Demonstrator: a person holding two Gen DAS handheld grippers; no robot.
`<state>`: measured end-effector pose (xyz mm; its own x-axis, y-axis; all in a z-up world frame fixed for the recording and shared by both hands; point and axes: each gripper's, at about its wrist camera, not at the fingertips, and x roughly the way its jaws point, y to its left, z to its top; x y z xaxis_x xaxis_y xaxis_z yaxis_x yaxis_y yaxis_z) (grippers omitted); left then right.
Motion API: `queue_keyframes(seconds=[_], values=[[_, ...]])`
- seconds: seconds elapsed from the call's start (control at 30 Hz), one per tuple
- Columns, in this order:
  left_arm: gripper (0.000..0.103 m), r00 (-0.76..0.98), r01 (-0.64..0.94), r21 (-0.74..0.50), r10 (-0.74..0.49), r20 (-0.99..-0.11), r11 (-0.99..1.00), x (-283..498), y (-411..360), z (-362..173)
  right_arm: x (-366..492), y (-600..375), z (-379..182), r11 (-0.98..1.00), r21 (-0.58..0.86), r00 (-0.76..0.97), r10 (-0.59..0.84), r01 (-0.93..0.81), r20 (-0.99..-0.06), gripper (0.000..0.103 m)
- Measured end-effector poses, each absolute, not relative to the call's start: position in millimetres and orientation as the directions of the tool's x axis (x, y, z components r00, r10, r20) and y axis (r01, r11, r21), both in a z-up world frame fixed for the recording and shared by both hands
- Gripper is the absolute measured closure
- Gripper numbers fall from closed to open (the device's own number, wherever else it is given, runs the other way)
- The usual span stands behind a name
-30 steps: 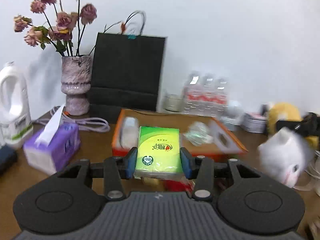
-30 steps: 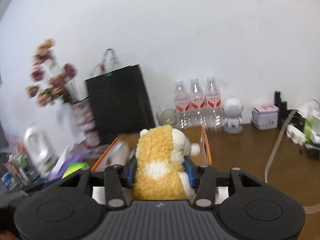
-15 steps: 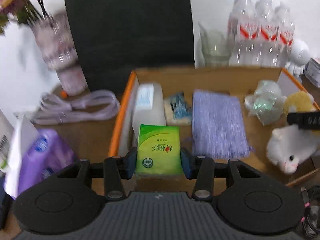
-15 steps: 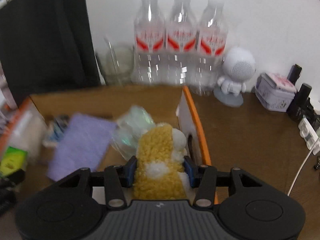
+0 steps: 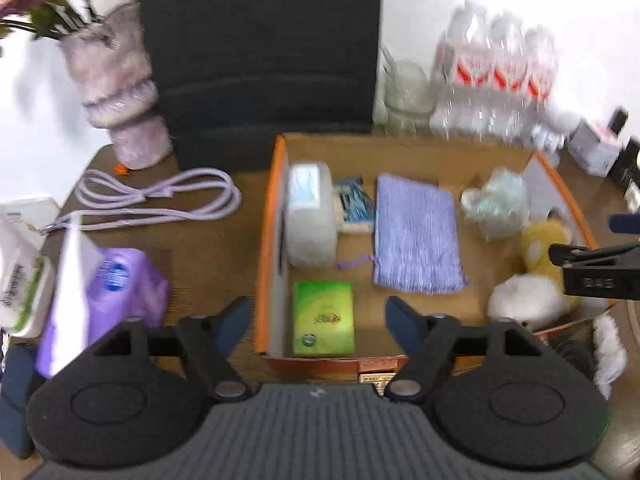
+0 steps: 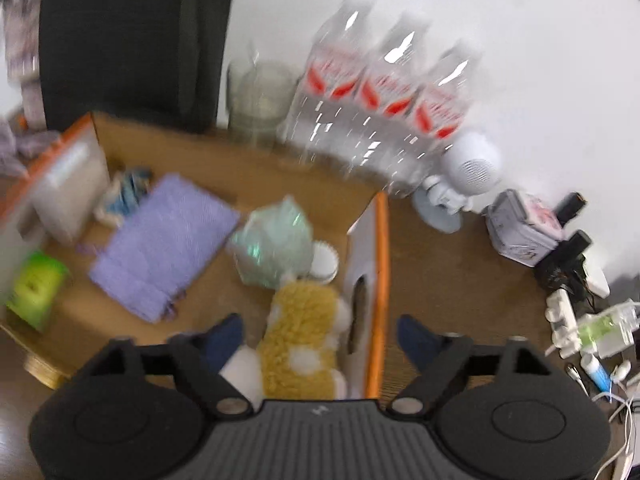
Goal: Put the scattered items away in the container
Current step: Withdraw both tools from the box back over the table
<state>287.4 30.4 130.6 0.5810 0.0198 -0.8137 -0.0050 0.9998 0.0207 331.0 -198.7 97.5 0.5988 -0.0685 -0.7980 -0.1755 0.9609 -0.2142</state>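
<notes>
Left gripper (image 5: 318, 320) had just opened, jaws apart, green tissue pack (image 5: 323, 323) lying at lower left inside the box (image 5: 267, 240); right gripper (image 6: 320, 336) likewise just opened, yellow plush toy (image 6: 298, 344) resting loose against the box's right wall.

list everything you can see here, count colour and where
cardboard box: 1, orange-edged, table centre
tissue pack: 1, green, box near-left corner
cloth pouch: 1, lilac, box middle
clear wrapped pack: 1, white, box left wall
plush toy: 1, yellow, box right wall
white plush: 1, beside the yellow one
crinkly bag: 1, pale green, box right
water bottles: 3, clear, red labels, behind box
black bag: 1, behind box
vase: 1, pinkish, back left
cable: 1, lilac, left of box
tissue box: 1, purple, left
left claw: open, over tissue pack
right claw: open, over yellow plush
</notes>
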Motion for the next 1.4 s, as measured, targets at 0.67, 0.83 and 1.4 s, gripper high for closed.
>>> queue_keyframes(seconds=[0.67,0.83,1.4], values=[[0.003,0.931,0.039,-0.042,-0.052,-0.362,0.998,173.6,16.6,129.4,186.0,-216.0,104.6,0.95,0.121,0.891,0.312,-0.288,-0.331,0.009],[0.001,0.931,0.014,0.028,-0.003,-0.365,1.0,151.1,13.3,128.3,167.1,-215.2,109.3,0.961,0.108,0.899,0.276,-0.254,-0.339,0.009],[0.0,0.861,-0.002,-0.139,-0.068,-0.504,0.99,-115.0,21.9,9.2,-112.1,-231.3,7.3,0.937,0.148,0.857,0.349,-0.317,-0.378,0.005]])
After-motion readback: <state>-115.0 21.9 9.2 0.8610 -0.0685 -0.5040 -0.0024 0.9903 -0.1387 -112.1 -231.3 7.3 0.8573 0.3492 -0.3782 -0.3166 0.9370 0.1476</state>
